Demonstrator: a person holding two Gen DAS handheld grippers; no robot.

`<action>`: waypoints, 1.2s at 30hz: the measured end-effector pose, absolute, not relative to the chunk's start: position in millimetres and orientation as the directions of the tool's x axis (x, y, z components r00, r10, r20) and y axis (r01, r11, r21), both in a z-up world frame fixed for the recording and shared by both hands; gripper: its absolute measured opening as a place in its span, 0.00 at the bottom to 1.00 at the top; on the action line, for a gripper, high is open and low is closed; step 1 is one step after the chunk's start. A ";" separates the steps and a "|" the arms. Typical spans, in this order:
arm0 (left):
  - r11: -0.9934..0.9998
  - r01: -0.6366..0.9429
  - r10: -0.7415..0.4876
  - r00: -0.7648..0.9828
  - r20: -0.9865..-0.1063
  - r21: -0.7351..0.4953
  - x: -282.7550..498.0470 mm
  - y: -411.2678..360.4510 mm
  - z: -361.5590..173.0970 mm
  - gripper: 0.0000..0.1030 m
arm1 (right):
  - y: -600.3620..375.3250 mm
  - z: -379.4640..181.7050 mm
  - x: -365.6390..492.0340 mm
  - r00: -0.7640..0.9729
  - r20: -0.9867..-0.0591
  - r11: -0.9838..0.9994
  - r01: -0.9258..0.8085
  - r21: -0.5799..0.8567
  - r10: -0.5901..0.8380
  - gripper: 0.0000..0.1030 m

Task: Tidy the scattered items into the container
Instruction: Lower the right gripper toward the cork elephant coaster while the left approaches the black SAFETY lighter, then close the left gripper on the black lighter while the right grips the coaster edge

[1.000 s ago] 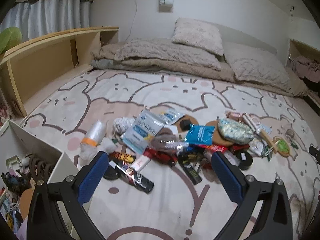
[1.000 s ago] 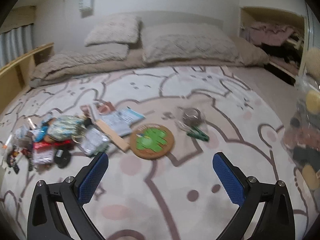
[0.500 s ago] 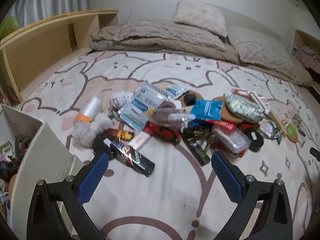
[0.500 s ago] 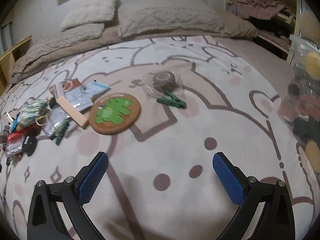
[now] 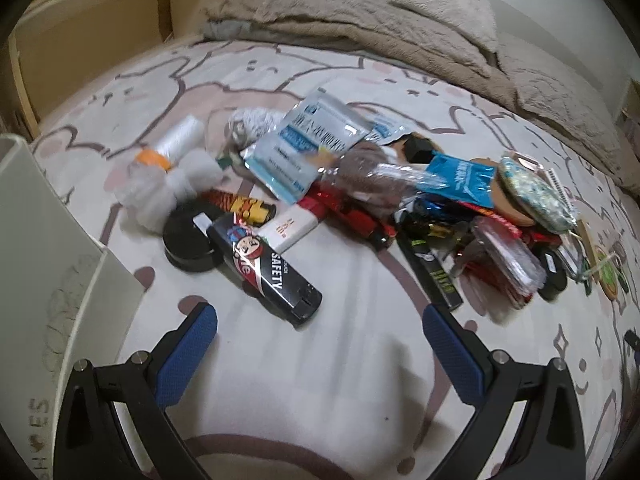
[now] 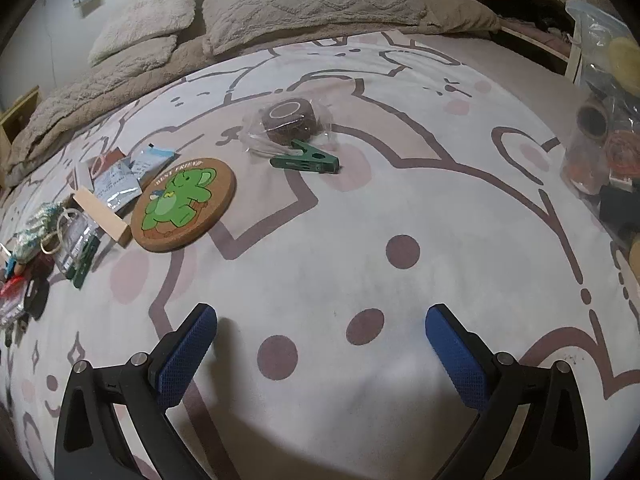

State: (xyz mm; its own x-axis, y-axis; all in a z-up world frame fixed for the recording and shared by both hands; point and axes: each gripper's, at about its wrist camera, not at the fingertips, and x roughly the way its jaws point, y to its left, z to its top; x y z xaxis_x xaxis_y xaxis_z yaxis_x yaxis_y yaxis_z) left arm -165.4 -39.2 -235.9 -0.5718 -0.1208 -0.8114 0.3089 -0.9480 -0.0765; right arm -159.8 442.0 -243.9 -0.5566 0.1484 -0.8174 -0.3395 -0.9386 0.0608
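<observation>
A heap of scattered items lies on the patterned bedspread (image 5: pixel 304 380). In the left wrist view my left gripper (image 5: pixel 320 316) is open and empty, just short of a black "SAFETY" lighter (image 5: pixel 266 268). Beside the lighter are a black round tin (image 5: pixel 186 244), a white tube (image 5: pixel 290 228), a plastic roll (image 5: pixel 176 140) and a blue-white packet (image 5: pixel 308 144). The white container's wall (image 5: pixel 44 264) stands at the left. My right gripper (image 6: pixel 320 316) is open and empty above bare bedspread. Ahead of it lie a green clothespin (image 6: pixel 306 160), a wrapped brown tape roll (image 6: pixel 290 118) and a cork coaster with a green elephant (image 6: pixel 184 204).
Pillows (image 6: pixel 312 4) and a beige blanket (image 5: pixel 352 20) lie along the bed's far side. A wooden shelf (image 5: pixel 92 20) stands at the left. A clear bag of things (image 6: pixel 604 120) sits at the bed's right edge. More small items (image 6: pixel 52 240) lie left of the coaster.
Both grippers have moved forward and down toward the bed. The left one has closed in on the lighter and heap; the right one has neared the clothespin and coaster. Both stay open.
</observation>
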 end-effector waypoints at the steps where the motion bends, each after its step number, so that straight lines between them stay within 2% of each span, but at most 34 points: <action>1: -0.945 0.318 -0.122 -0.566 -0.816 -0.080 -167.8 -40.9 -238.3 1.00 | 441.3 -244.9 -159.9 -0.553 -0.819 -0.939 -0.339 0.053 0.154 1.00; 6: -0.932 0.357 -0.151 -0.545 -0.825 -0.065 -179.6 -47.6 -247.3 1.00 | 434.8 -248.3 -162.3 -0.531 -0.824 -0.942 -0.337 -0.006 0.195 1.00; 15: -0.925 0.370 -0.137 -0.530 -0.837 -0.084 -187.5 -57.5 -257.9 1.00 | 435.8 -249.1 -163.3 -0.522 -0.829 -0.940 -0.341 -0.013 0.201 1.00; 23: -0.926 0.374 -0.170 -0.518 -0.838 -0.044 -188.9 -53.0 -262.9 1.00 | 427.7 -251.8 -170.7 -0.501 -0.830 -0.937 -0.341 -0.069 0.244 1.00; 30: -0.904 0.399 -0.127 -0.593 -0.795 -0.153 -181.8 -62.9 -258.5 1.00 | 397.0 -248.5 -187.2 -0.552 -0.808 -0.974 -0.192 -0.120 0.208 1.00; 36: -0.899 0.390 -0.099 -0.626 -0.773 -0.201 -179.5 -65.8 -257.5 0.99 | 391.4 -249.9 -206.5 -0.557 -0.819 -0.989 -0.125 -0.076 0.134 1.00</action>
